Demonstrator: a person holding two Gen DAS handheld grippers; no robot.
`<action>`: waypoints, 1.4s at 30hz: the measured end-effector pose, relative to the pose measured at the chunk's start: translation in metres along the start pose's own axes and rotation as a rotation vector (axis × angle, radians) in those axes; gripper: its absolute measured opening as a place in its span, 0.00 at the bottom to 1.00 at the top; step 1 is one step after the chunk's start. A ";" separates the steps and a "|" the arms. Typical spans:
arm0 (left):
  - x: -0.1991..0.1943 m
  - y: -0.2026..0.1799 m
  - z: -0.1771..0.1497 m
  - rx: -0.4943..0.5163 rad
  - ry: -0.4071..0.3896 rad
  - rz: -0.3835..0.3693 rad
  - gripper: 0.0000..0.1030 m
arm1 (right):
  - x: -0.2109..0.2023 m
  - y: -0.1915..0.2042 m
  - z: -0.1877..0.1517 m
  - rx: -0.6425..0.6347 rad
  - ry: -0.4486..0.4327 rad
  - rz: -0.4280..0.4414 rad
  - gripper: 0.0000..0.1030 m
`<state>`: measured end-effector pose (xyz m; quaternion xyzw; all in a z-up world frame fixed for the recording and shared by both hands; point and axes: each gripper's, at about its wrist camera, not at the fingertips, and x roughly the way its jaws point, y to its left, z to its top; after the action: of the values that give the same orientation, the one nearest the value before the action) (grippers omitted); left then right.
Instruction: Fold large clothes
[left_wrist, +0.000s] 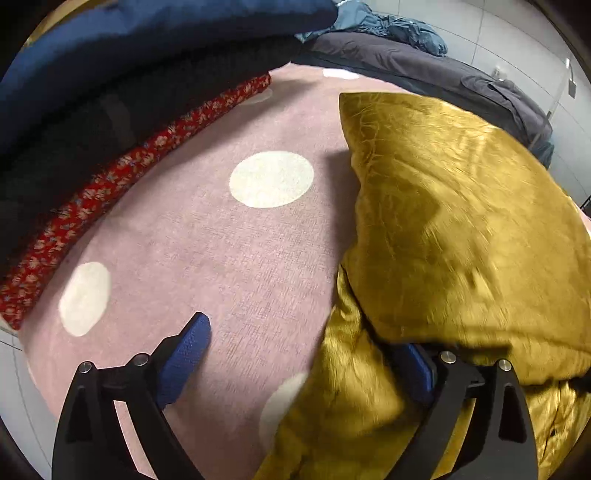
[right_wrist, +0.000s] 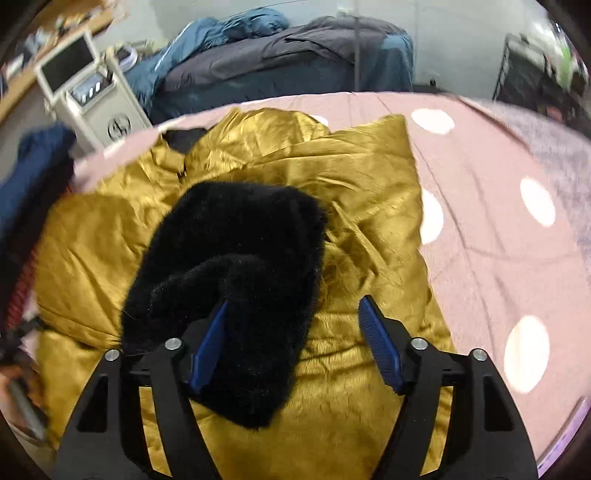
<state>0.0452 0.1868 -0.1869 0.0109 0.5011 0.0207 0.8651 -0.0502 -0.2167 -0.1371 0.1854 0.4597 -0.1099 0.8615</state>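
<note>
- Surface (left_wrist: 236, 258): covered by a pink cloth with white dots; it carries all the clothes.
- Gold coat (right_wrist: 369, 192): a shiny garment spread over the middle of the surface, partly folded, creased throughout.
- Fur trim (right_wrist: 236, 266): black and fluffy, lying on top of the gold coat near its centre.
- Right claw (right_wrist: 291, 343): fingers apart, pointing steeply down at the coat. The near end of the fur trim lies between the fingers, against the left blue pad (right_wrist: 208, 347); the right pad stands clear of it, over bare gold fabric. No pinch is visible.
- Left claw (left_wrist: 306, 354): fingers wide apart, nothing clamped. Its left finger (left_wrist: 184, 358) hangs over bare pink cloth; its right finger is partly hidden under a folded flap of the gold coat (left_wrist: 461, 221), whose edge drapes over it.
- Seen from the left claw, the coat fills the right half of the view, its upper corner pointing away.
- Red floral cloth (left_wrist: 92, 206): a band along the left edge of the surface, under darker clothes.
- Navy garment (left_wrist: 147, 40): stacked topmost there.
- Background: grey and teal clothes (right_wrist: 295, 48) heaped beyond the far edge.
</note>
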 end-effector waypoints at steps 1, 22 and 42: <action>-0.009 -0.001 -0.004 0.018 -0.018 -0.013 0.88 | -0.007 -0.005 -0.004 0.023 0.000 0.020 0.72; -0.088 0.040 -0.102 0.025 -0.015 -0.263 0.93 | -0.077 -0.128 -0.107 0.069 0.097 0.102 0.85; -0.062 0.073 -0.127 0.010 0.215 -0.595 0.57 | -0.071 -0.142 -0.141 0.142 0.274 0.341 0.64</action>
<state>-0.0976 0.2568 -0.1931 -0.1341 0.5712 -0.2348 0.7750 -0.2469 -0.2851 -0.1812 0.3337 0.5257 0.0315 0.7819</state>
